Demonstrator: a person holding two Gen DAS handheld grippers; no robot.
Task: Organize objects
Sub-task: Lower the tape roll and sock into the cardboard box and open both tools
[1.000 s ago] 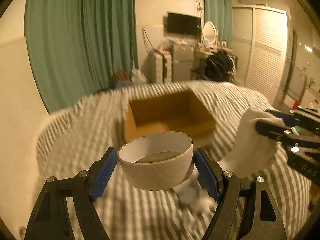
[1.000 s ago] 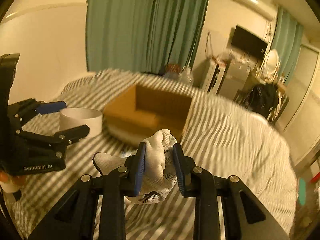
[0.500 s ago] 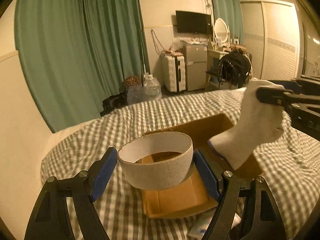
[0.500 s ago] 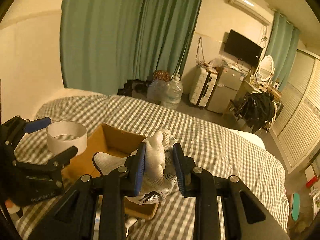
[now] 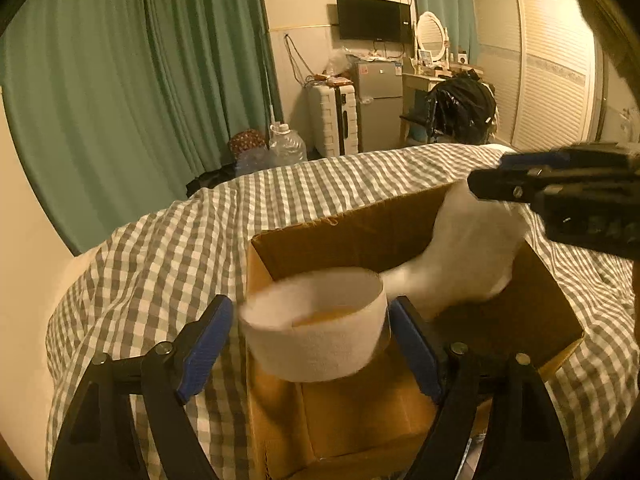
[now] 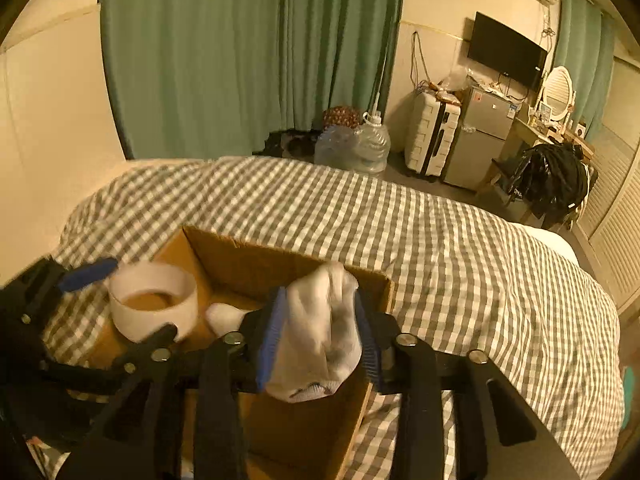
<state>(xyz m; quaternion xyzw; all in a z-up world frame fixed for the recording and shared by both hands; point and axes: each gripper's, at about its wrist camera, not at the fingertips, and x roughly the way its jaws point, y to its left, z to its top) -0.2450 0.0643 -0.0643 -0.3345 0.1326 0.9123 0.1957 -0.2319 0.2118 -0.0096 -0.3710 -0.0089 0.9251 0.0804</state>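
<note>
An open cardboard box [image 5: 352,236] lies on the checked bed. My left gripper [image 5: 310,332] has opened; the white tape roll [image 5: 316,328] sits blurred between its blue pads with gaps on both sides, over the box's left edge. It also shows in the right wrist view [image 6: 154,306]. My right gripper [image 6: 318,334] has spread apart over the box [image 6: 288,264]; the white sock [image 6: 320,332] hangs loosely between its pads. The sock shows blurred in the left wrist view [image 5: 468,252], inside the box mouth.
The grey-checked bedspread [image 6: 460,240] surrounds the box. Beyond the bed stand green curtains [image 5: 140,80], water jugs [image 6: 360,146], a white suitcase [image 5: 334,118], a small fridge [image 5: 380,104] and a chair with black clothes [image 5: 460,108].
Both grippers moved down over the box and opened. The tape roll and the sock, firmly held before, now sit loose and blurred between the pads.
</note>
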